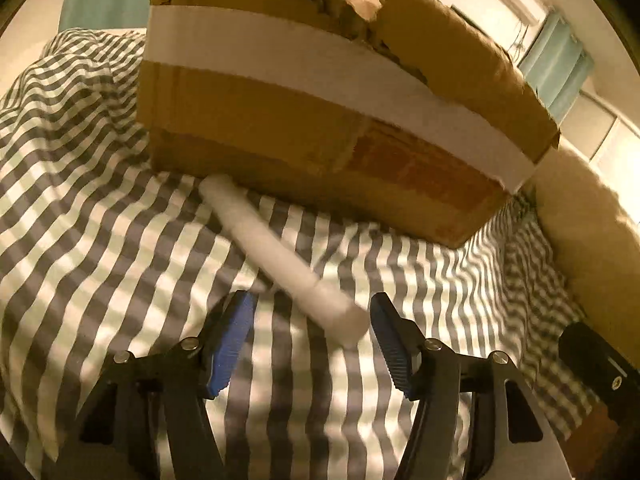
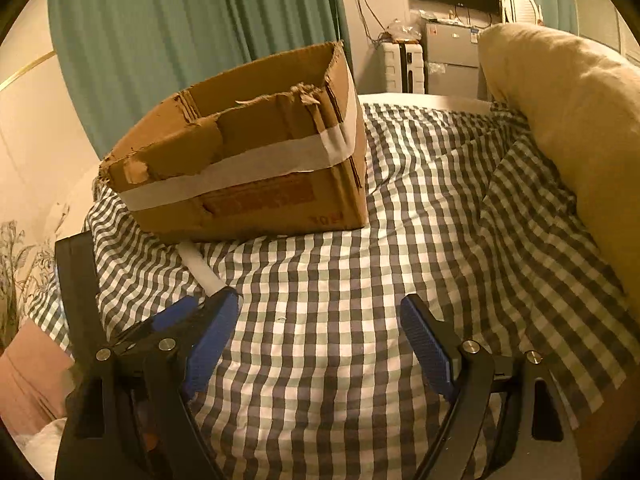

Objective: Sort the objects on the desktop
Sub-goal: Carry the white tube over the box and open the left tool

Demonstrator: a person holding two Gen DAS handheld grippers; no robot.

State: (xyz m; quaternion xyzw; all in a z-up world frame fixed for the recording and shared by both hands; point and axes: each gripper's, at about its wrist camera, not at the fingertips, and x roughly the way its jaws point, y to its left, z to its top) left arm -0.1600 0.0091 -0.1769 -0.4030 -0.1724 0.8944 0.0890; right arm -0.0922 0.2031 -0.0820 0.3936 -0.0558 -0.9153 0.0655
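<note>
We take the cardboard box [image 1: 320, 120] as our landmark: it sits on the checked cloth [image 1: 100, 200], its top torn open and a white tape band around its walls. The thing we are sorting, a white tube [image 1: 280, 260], lies on the cloth with its far end touching the foot of the box's near wall and its near end reaching back between our left gripper [image 1: 312, 336] fingers. The main risk we see is that the tube stays outside the box, wedged against the wall it should be going over; a careless regrasp near its end would let it pivot, or roll off across the soft, rumpled cloth. The box is also light and ragged (its rim is torn in several places), so a push along the tube could shove it away over the cloth instead of lifting anything. As for the tongs: the left pair stands about half open, with the tube's near end between the blue pads [image 1: 230, 344], very near the right-hand one but not pinched, so we judge it lies loose. The right gripper [image 2: 316, 340] hangs nearer to us than the box, its jaws spread wide over bare cloth, holding and touching nothing, while the left gripper shows just beside its left finger.
</note>
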